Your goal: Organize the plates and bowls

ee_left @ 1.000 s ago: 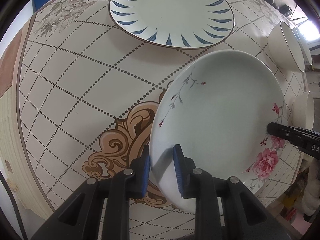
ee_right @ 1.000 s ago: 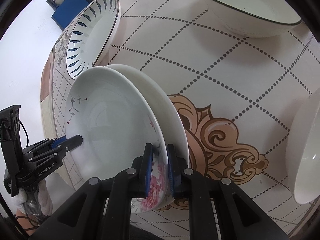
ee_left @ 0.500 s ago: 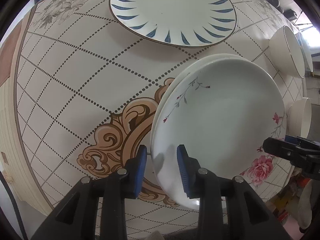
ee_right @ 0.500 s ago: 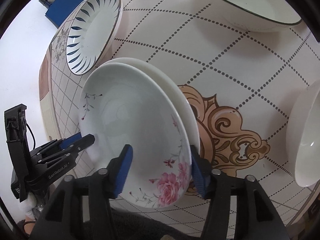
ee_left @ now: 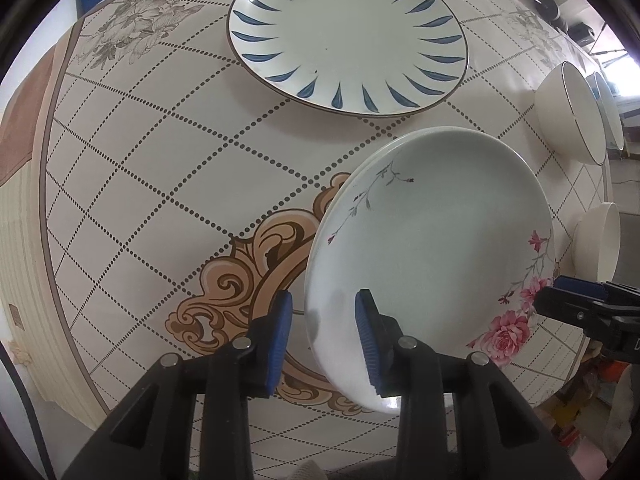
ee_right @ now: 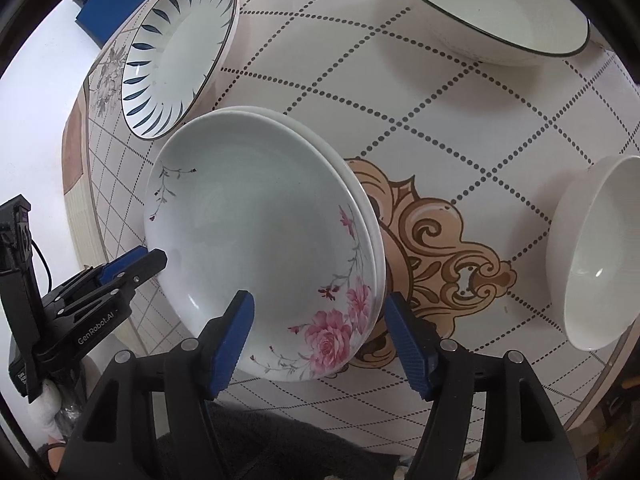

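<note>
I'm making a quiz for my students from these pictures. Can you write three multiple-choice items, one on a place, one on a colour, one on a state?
1. Where does the flowered plate lie?
A. on another white plate
B. inside a bowl
C. on the blue-leaf plate

2. What colour are its big flowers?
A. yellow
B. pink
C. purple

3. How do the right gripper's jaws stand?
A. shut on the plate
B. shut on a bowl
C. open, one either side of the plate's rim

Answers: 1 A, a second white rim shows just under it. 2 B, pink blooms sit near the rim. 3 C, gaps show beside both blue pads.
</note>
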{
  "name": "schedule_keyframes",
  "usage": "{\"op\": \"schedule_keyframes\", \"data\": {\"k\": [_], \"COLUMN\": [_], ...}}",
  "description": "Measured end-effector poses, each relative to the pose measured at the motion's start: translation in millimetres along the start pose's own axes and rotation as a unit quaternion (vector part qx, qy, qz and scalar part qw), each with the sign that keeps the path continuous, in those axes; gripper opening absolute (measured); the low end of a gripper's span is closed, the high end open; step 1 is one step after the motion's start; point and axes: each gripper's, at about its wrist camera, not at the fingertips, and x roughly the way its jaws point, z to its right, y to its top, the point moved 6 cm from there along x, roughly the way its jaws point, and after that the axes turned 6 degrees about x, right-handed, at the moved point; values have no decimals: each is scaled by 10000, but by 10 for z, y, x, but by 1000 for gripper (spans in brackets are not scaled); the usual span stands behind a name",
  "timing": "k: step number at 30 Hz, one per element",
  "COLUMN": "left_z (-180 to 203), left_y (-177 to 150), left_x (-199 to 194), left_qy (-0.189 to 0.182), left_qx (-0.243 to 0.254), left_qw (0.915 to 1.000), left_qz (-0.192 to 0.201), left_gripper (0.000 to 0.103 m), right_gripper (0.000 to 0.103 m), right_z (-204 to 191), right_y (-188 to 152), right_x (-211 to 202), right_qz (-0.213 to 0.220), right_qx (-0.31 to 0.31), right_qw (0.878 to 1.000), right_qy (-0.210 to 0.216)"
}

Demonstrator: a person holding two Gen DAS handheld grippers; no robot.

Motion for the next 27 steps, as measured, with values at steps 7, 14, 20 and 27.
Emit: {"op": "schedule_keyframes", "data": {"k": [7, 14, 20, 27], "left_z": [-90, -239, -509, -826], "left_y": [152, 560, 957, 1388], "left_x": [-340, -765, -764, -575], "left_qy": [47, 217, 312, 114], "left_qx": [-207, -301, -520, -711], "left_qw": [9986, 9943, 9920, 9931], "left_qz": [491, 1004, 1103, 926], "left_gripper": [77, 77, 77, 77], "right_gripper": [91, 96, 96, 96], "right_z": [-36, -308, -622, -863], "right_y": [44, 401, 839, 1416], "right_x": [-188, -543, -814, -712], "right_qz": [355, 1107, 1619, 1448], "right_qx": [-75, -322, -572, -450], "right_qw": [9992, 9933, 9851, 9884], "right_qy": [-172, -63, -76, 35]}}
